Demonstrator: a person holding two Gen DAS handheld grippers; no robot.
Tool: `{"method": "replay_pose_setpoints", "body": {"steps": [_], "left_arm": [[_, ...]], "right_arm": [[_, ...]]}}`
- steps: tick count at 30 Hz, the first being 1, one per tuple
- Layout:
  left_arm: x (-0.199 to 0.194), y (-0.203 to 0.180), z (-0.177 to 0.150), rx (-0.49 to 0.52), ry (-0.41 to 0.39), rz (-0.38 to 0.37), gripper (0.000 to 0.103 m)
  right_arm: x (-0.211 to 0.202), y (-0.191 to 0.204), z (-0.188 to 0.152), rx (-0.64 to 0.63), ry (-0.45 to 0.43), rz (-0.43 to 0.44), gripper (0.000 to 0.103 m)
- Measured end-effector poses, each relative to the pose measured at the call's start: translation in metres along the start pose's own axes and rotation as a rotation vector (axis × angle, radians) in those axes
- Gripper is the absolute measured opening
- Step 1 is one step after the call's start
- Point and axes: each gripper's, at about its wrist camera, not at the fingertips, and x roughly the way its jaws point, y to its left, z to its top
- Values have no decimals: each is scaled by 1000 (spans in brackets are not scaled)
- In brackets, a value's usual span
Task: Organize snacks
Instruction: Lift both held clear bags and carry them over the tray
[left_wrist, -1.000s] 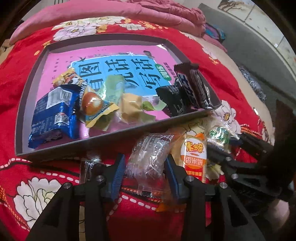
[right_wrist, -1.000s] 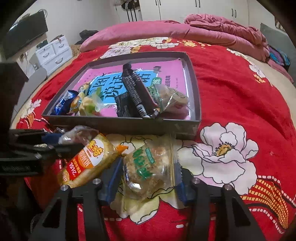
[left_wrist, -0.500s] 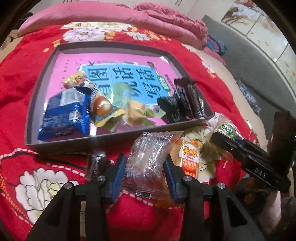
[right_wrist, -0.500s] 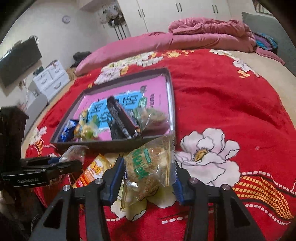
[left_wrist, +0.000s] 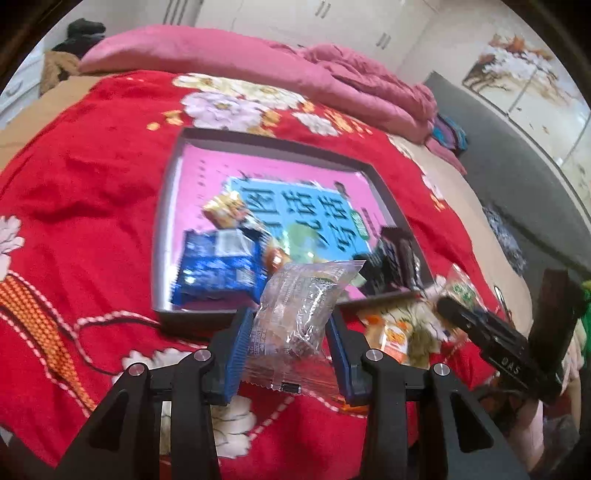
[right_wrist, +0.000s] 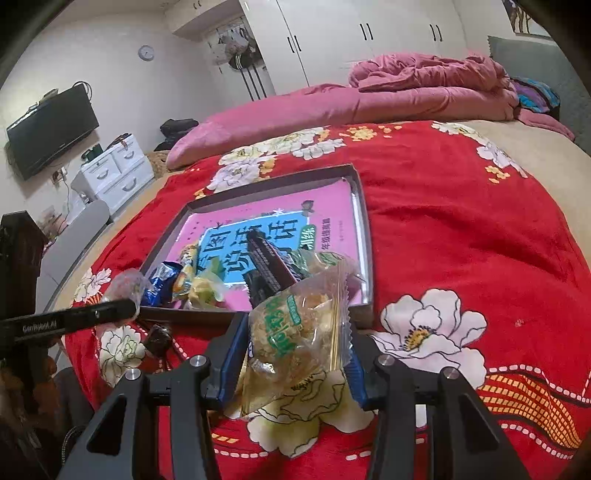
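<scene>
Left gripper clamped on a clear packet, right gripper clamped on a green-print packet, both lifted off the blanket just short of the tray. Risks: slick film slipping from the pads mid-carry; packets catching the tray's near wall; grippers, close together, bumping; landing atop snacks already crowding the tray's near side.

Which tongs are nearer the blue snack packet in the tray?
Left. The left tongs hover just short of the blue snack packet; the right tongs sit toward the tray's opposite end.
</scene>
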Motion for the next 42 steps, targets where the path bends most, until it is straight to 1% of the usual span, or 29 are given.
{"method": "replay_pose_setpoints", "body": {"steps": [4, 11, 16, 21, 26, 32, 42], "left_arm": [[-3, 9, 5, -26, -17, 13, 42], [1, 8, 8, -22, -24, 24, 42], [14, -1, 12, -6, -13, 31, 42], [29, -8, 12, 14, 8, 44, 42], [36, -18, 16, 55, -1, 64, 42], [45, -26, 19, 87, 1, 89, 42], [57, -25, 21, 85, 10, 115, 42]], "right_arm": [[-1, 8, 2, -18, -12, 14, 48], [3, 16, 5, -43, -22, 11, 48], [9, 11, 10, -29, -22, -6, 48], [15, 2, 15, -19, -24, -46, 48], [18, -10, 19, 5, -29, -82, 48], [24, -14, 21, 11, -28, -94, 48], [35, -8, 22, -14, -19, -83, 48]]}}
